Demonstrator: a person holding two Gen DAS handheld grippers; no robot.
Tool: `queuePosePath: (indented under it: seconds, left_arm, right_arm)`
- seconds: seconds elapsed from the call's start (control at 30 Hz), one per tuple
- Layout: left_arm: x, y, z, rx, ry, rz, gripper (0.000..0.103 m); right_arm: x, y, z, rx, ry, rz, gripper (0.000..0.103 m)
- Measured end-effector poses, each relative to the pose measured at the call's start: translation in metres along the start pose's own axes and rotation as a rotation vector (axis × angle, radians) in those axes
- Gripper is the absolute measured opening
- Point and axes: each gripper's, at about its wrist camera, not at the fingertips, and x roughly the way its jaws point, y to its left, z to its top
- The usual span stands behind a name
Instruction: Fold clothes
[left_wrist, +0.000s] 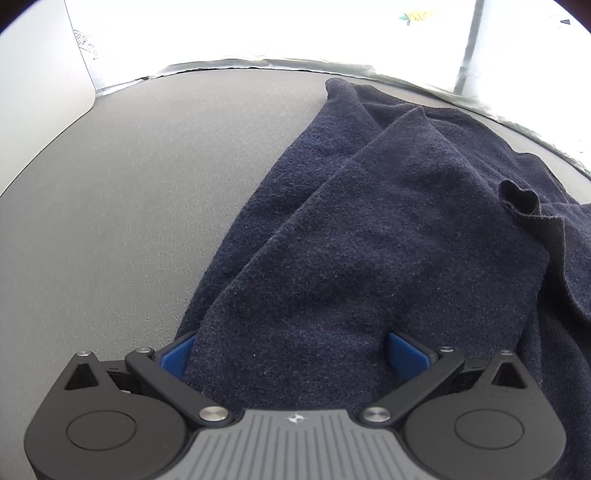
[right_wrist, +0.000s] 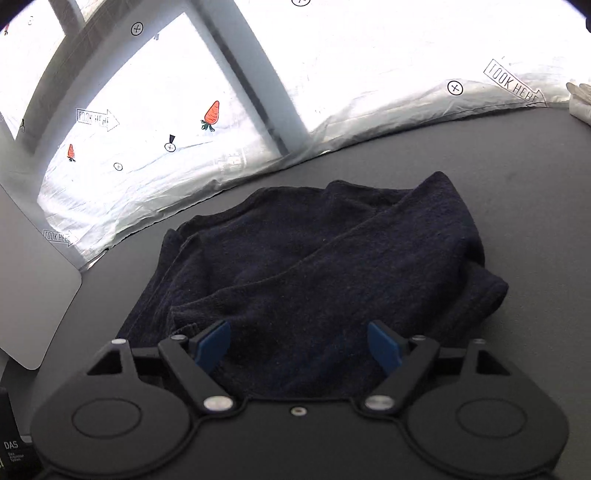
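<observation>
The left gripper's (left_wrist: 291, 354) blue pads (left_wrist: 177, 356) are largely buried under the navy garment (left_wrist: 369, 240), itself cut off at the right edge. Beside the garment, a white object (right_wrist: 580, 101) is clipped and unidentifiable.

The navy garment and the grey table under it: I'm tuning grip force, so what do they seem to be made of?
The navy garment looks like a soft, thick knit or fleece, possibly cotton: matte, fuzzy nap with specks of lint, draping in rounded folds. The grey table appears to be covered in a fine-grained matte mat, perhaps felt or rubber; the pictures leave that open. Both the left gripper and the right gripper stand open over the cloth.
</observation>
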Motion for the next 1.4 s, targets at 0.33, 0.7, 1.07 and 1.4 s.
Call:
queuePosePath:
  seconds: [0.33,0.7,1.07,1.4]
  left_arm:
    - [-0.011,-0.008,0.007,-0.008,-0.016,-0.02,0.102]
    - [-0.035,-0.055,0.035,0.037,-0.065,-0.234,0.101]
    - [-0.026,-0.116,0.066,0.183,-0.117,-0.302,0.094]
    - [-0.015,-0.136,0.066,0.199,-0.106,-0.301,0.051]
  right_arm:
    - [-0.007,-0.045,-0.048,-0.168,0.016,-0.305,0.103]
    - [0.007,-0.061,-0.061,-0.116,-0.088,-0.349,0.103]
    - [0.007,-0.06,-0.06,-0.117,-0.091,-0.35,0.103]
    - [0.006,-0.059,-0.061,-0.119,-0.091,-0.354,0.103]
